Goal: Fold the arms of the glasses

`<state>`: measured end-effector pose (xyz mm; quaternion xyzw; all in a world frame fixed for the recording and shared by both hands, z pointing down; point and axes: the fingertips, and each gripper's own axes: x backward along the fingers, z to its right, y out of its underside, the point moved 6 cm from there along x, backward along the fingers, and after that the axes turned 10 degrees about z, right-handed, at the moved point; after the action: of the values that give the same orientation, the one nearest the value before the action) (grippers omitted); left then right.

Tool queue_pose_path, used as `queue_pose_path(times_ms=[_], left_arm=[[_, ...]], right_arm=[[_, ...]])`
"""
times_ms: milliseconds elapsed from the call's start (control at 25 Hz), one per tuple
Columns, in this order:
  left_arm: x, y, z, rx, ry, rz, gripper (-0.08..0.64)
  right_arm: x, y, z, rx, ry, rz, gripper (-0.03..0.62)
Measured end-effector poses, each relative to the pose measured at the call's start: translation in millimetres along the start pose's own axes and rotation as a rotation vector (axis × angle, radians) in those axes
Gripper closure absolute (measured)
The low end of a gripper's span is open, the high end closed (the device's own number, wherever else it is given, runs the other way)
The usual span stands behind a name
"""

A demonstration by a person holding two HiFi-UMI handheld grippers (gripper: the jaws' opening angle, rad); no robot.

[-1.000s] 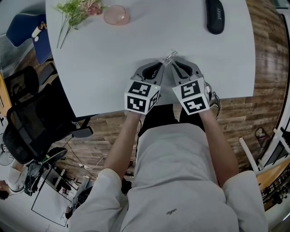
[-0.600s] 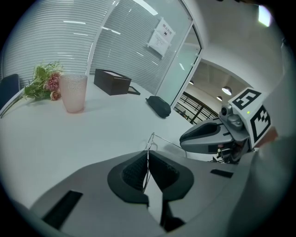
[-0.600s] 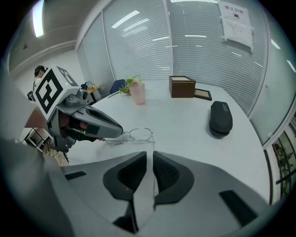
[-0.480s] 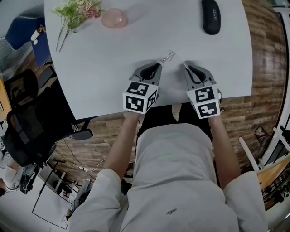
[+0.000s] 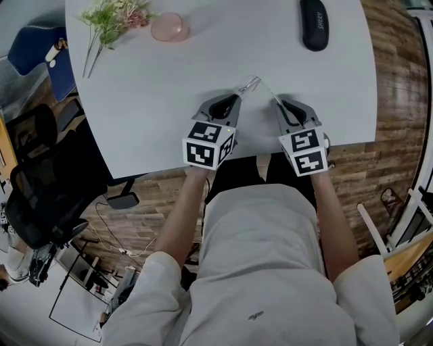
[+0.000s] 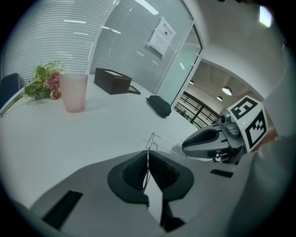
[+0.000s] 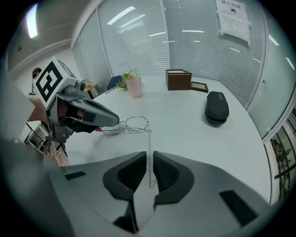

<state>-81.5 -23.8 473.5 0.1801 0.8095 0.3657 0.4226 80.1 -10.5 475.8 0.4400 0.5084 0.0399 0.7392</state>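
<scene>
One slip risk: left gripper (image 5: 237, 98) clamps the glasses (image 7: 137, 123), right gripper's (image 5: 279, 103) slack jaws may lose the thin arm (image 7: 149, 148).

Head view: glasses (image 5: 251, 84) mostly hidden between left claw (image 5: 238, 93) and right claw (image 5: 276, 100). Just a sliver of wire shows, lenses too faint to tell. Worktop (image 5: 169, 88) far edge, flowers (image 5: 111, 15) and black case (image 5: 315, 26) all cut by the top edge. Left gripper view: frame hidden behind the claw's own body, only a small wire loop pokes above the pads. Right gripper view: left claw covers part of the far lens and whatever lies beyond it, second arm can't be made out. Wall notice (image 7: 233, 18) print too small to read.
</scene>
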Motion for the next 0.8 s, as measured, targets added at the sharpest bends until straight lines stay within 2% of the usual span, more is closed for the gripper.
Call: queue_pose_path(times_ms=[400,800], left_arm=[[0.0,0.7,0.1,-0.001,-0.002,-0.002,0.535],[0.8,1.8,3.6,0.002,-0.002,0.002,0.535]], right_arm=[[-2.7,4.4,-0.9,-0.002,0.004,-0.013,0.569],[0.2,3.9,-6.1,-0.001,-0.017,-0.012,0.571]])
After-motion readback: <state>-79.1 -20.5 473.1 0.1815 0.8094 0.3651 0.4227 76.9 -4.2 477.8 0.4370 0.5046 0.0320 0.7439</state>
